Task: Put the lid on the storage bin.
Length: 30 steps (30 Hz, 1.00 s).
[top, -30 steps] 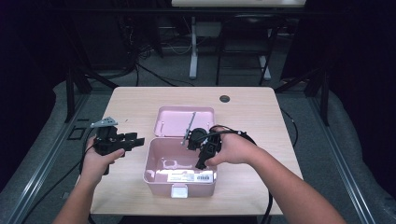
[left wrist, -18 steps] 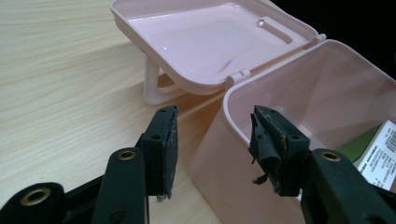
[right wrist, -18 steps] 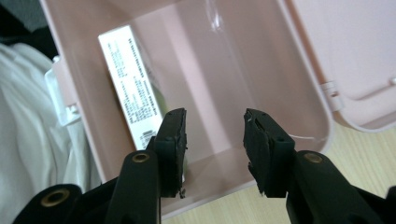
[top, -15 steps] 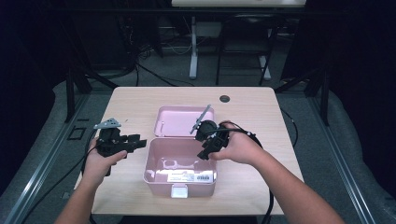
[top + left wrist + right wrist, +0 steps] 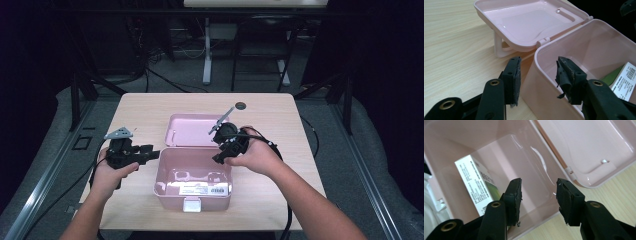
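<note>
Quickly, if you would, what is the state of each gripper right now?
Left gripper: open, jaws just closing somewhat, astride the pink plastic box wall.
Right gripper: open, just widening, empty.

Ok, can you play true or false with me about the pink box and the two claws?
1. The pink box has its lid open. True.
2. The box holds nothing at all. False: a small white carton with printing lies inside it.
3. The left claw squeezes the carton. False: its jaws are apart, straddling a corner of the box wall, and have just been closing a little.
4. The right claw has nothing between its jaws. True: it hangs over the box, jaws apart, and they have just been opening.
5. The box sits on a wooden table. True.
6. The lid is blue. False: it is pink like the box.
</note>
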{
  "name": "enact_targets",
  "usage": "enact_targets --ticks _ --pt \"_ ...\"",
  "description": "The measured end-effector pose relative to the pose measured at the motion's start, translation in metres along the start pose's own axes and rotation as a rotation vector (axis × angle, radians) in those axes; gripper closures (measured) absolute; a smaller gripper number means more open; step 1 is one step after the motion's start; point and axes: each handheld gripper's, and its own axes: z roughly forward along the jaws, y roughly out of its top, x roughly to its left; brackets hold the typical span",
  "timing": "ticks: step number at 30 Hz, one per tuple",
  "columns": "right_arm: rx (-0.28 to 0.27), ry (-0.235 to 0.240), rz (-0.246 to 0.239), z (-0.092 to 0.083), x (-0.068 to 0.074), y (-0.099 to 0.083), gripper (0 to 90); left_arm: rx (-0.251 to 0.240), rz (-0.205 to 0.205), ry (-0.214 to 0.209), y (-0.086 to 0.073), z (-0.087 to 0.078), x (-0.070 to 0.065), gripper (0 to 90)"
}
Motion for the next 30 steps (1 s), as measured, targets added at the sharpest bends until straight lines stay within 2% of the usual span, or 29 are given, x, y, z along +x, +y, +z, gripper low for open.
enact_targets --ticks 7,12,17,18,23,27,28,30 --pt "-0.023 -0.03 0.057 0.001 -0.01 -0.004 55.7 0.017 0.015 -0.002 0.0 0.006 -0.004 59.8" --pt "-0.036 -0.042 0.077 0.001 -0.013 -0.006 55.7 0.034 0.029 0.014 -0.001 0.01 -0.004 62.0" --pt "-0.062 -0.051 0.104 0.001 -0.017 -0.008 55.6 0.034 0.042 0.028 -0.001 0.013 -0.008 67.5" --pt "-0.068 -0.065 0.107 0.002 -0.019 -0.009 55.6 0.04 0.053 0.022 0.0 0.013 -0.008 70.4" --pt "-0.075 -0.074 0.13 0.005 -0.022 -0.012 55.0 0.048 0.057 0.018 0.0 0.015 -0.01 75.5" --pt "-0.096 -0.094 0.151 0.005 -0.027 -0.013 54.9 0.046 0.066 0.018 0.0 0.015 -0.01 75.6" --pt "-0.105 -0.113 0.166 0.007 -0.03 -0.013 54.6 0.041 0.066 0.023 0.0 0.016 -0.011 75.5" --pt "-0.102 -0.116 0.171 0.008 -0.031 -0.013 54.4 0.041 0.067 0.027 0.0 0.016 -0.011 75.5"
